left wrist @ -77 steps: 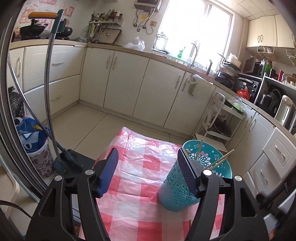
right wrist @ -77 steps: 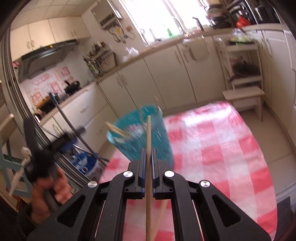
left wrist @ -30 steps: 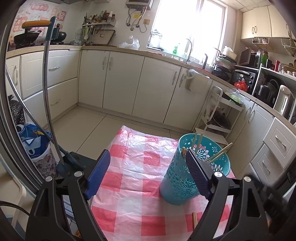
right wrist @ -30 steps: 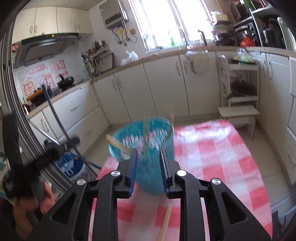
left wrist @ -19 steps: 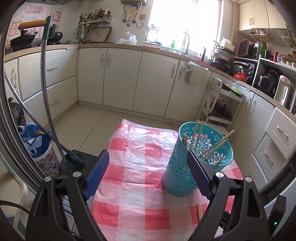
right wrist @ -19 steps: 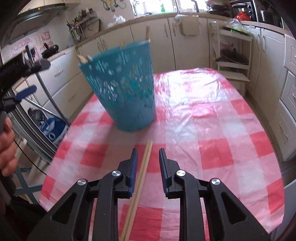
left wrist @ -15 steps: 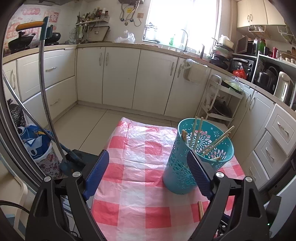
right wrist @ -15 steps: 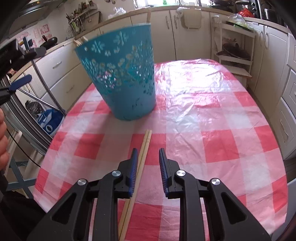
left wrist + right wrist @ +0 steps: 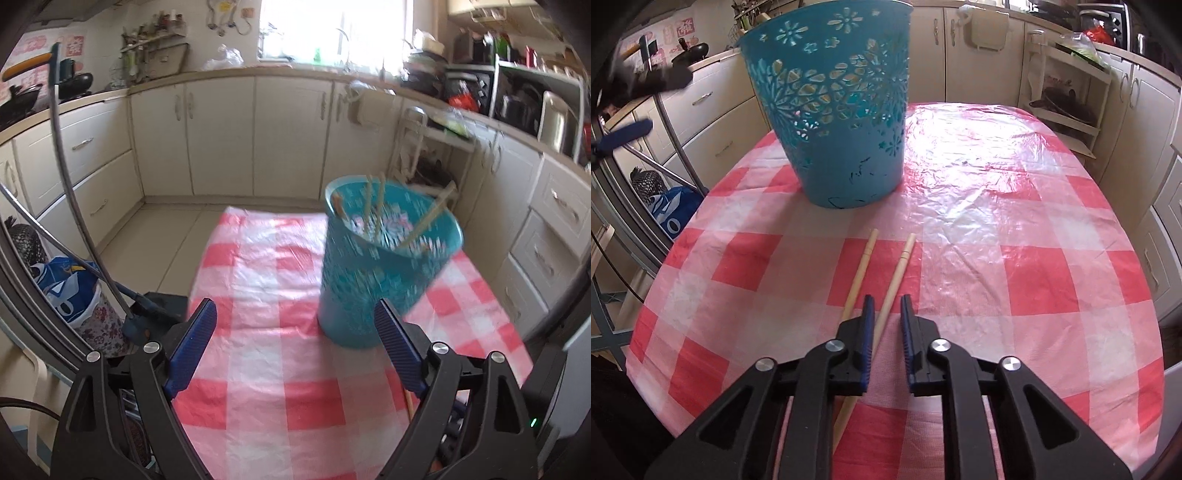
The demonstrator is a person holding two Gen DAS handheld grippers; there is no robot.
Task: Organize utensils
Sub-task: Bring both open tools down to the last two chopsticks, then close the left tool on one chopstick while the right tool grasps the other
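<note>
Bin: a teal plastic basket with flower cut-outs stands on the red-and-white checked plastic tablecloth, upper centre of the right wrist view; several wooden chopsticks lean inside it.
Loose sticks: two pale wooden chopsticks lie side by side on the cloth in the lower centre of that frame, just in front of the basket.
Right gripper: low over the cloth, jaws closing, a narrow gap showing; the right-hand stick runs between the pads, which do not yet press it.
Left gripper: jaws wide apart, holding nothing, the basket beyond its right finger.
</note>
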